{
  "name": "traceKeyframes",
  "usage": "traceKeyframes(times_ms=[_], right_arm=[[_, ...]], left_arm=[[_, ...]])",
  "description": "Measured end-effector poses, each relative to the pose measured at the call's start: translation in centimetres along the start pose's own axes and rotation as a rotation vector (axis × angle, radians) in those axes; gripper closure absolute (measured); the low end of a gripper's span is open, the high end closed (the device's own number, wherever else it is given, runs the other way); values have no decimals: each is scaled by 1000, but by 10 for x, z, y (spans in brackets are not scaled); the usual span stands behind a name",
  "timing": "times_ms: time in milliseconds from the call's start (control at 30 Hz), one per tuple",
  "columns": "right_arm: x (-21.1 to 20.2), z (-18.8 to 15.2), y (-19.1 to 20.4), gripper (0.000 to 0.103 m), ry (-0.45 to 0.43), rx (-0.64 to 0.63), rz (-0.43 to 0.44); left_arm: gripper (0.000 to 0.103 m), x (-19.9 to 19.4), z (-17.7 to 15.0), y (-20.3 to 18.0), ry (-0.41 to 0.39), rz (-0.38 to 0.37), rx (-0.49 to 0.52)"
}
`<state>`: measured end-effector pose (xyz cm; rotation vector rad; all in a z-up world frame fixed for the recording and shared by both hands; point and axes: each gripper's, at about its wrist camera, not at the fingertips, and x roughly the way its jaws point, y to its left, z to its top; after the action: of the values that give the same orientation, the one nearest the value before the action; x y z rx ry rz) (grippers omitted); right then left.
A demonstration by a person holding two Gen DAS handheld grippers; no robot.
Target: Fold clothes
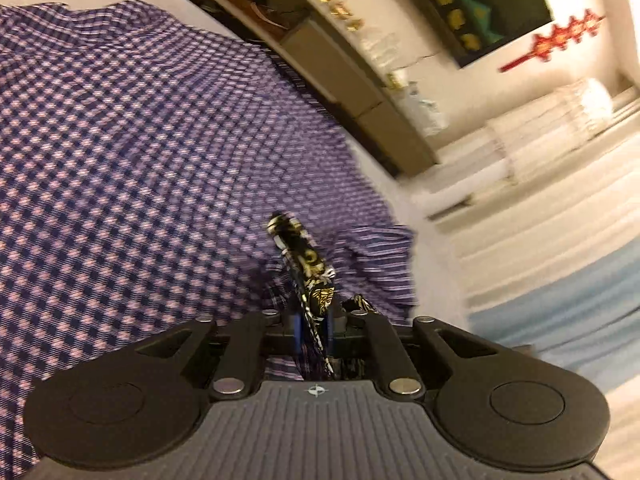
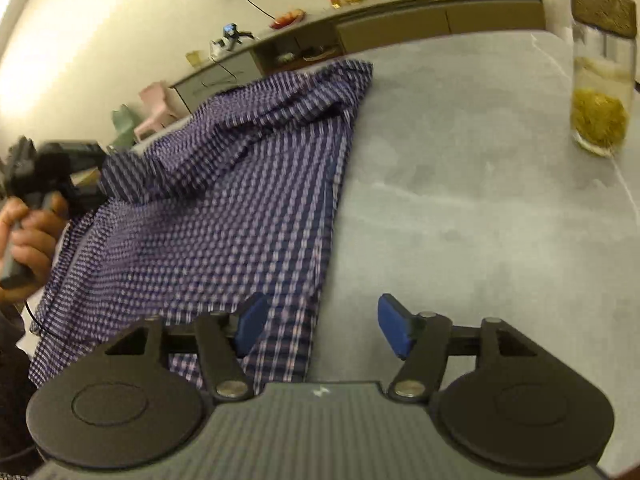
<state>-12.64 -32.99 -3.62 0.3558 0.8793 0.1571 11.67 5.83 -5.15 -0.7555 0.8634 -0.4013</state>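
Note:
A purple and white checked shirt [image 2: 224, 208] lies partly on the grey table [image 2: 460, 200], its left side lifted. In the left wrist view the shirt [image 1: 140, 140] fills the left of the frame. My left gripper [image 1: 314, 320] is shut on the shirt's edge, where a black and gold patterned strip [image 1: 308, 264] sticks up between the jaws. It also shows in the right wrist view [image 2: 86, 184], held by a hand at the far left. My right gripper [image 2: 320, 320] is open and empty, low over the shirt's near right corner.
A glass jar [image 2: 600, 92] with yellow contents stands on the table at the far right. A long low cabinet [image 2: 400, 24] with small items runs along the wall behind. Small pink and green chairs [image 2: 148, 116] stand beyond the table's left end.

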Motion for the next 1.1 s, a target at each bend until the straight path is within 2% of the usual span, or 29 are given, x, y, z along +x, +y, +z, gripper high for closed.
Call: traceKeyframes(times_ms=[33,67,100,133,200,267,333,433,533,567,600,633,667,700,767,833,867,933,967,1033,1100], right_arm=[[0,-5,2,40,3,0,-4],[-1,-11,5,37,6,1,-7],[0,-12,8,36,10,-5,-12],[1,-14,12,36,13,-11,-16],[3,-17,18,36,20,-22,-26],[4,-19,23,36,24,-30,-36],[5,-19,27,36,29,-30,-44],[8,-19,31,35,33,-26,-51],[9,-22,34,35,29,-20,-58],[9,-24,35,35,26,-14,-58],[7,-27,35,35,21,-5,-57],[5,-29,34,35,15,5,-57],[2,-32,33,35,8,21,-59],[-1,-35,32,35,2,37,-59],[-8,-41,30,36,-4,68,-65],[-14,-48,32,36,0,80,-69],[-18,-54,37,36,4,72,-71],[-25,-65,46,36,16,42,-79],[-28,-72,52,36,23,21,-96],[-32,-83,58,36,31,-6,-133],[-35,-91,62,39,30,-15,-154]], left_arm=[[63,-5,-2,-4,-17,39,68],[36,-11,-5,-9,-36,82,143],[24,-16,-10,-16,-65,160,259],[7,-21,-17,-24,-95,255,401],[3,-18,-34,-42,-130,411,694],[3,-23,-58,-58,-94,446,937],[3,-18,-90,-73,-31,404,1138],[1,-1,-123,-80,59,339,1340],[1,37,-133,-61,113,377,1470],[8,44,-124,-62,132,364,1450],[22,51,-114,-64,151,348,1424],[88,57,-104,-66,170,333,1398],[100,58,-87,-73,167,312,1336],[101,57,-70,-79,160,291,1270],[101,42,-24,-93,73,236,1093],[101,15,43,-86,-35,121,740],[101,1,76,-70,-85,87,551],[101,-8,111,-38,-113,72,339],[101,-3,118,-21,-73,72,277],[101,15,112,3,35,87,237],[95,30,98,15,89,121,257]])
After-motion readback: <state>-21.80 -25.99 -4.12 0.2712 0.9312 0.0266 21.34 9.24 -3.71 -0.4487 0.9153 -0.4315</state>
